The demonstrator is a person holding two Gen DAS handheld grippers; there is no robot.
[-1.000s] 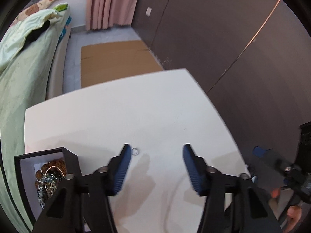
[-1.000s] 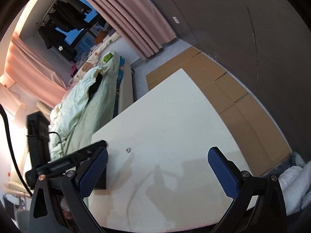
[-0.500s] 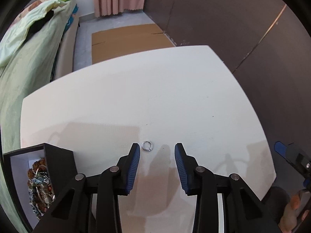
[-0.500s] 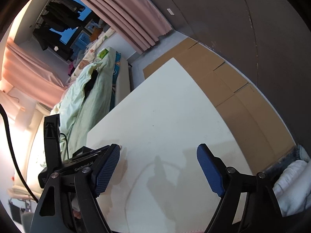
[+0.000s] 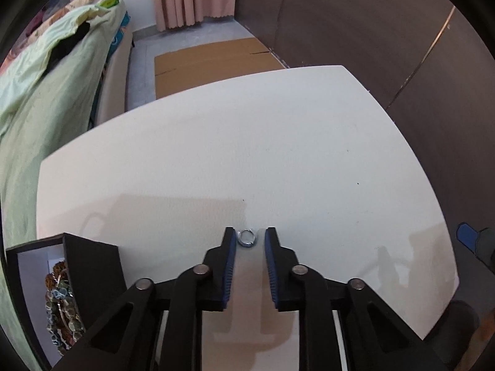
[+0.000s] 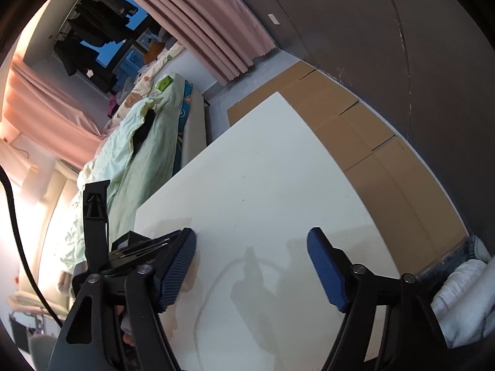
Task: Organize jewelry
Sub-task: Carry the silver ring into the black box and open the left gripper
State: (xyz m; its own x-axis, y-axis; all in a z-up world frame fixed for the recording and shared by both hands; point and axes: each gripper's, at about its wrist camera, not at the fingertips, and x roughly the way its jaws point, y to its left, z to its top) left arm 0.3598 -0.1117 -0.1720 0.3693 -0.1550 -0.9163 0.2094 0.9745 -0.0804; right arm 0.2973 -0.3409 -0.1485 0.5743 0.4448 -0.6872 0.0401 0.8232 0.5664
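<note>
A small silver ring (image 5: 246,237) lies on the white table (image 5: 216,154). My left gripper (image 5: 249,235) points down at it with the ring between its fingertips. Its jaws are closing: the left pad is at the ring's edge, and a gap shows on the right side. At the lower left stands a black jewelry box (image 5: 92,266) with beaded bracelets (image 5: 62,303) inside. My right gripper (image 6: 251,237) hovers over bare table with its jaws wide and closing, nothing between them. The right wrist view shows the left gripper's body (image 6: 130,256) at its left; the ring is hidden there.
A bed with a pale green quilt (image 5: 46,92) runs along the table's left side. Flattened cardboard (image 5: 213,58) lies on the floor beyond the far edge. A dark wall (image 5: 402,31) stands to the right. A white cloth (image 6: 464,303) sits off the table's right corner.
My left gripper came down over the ring and its jaws narrowed around it. The right gripper's jaws also narrowed while it stayed in place.
</note>
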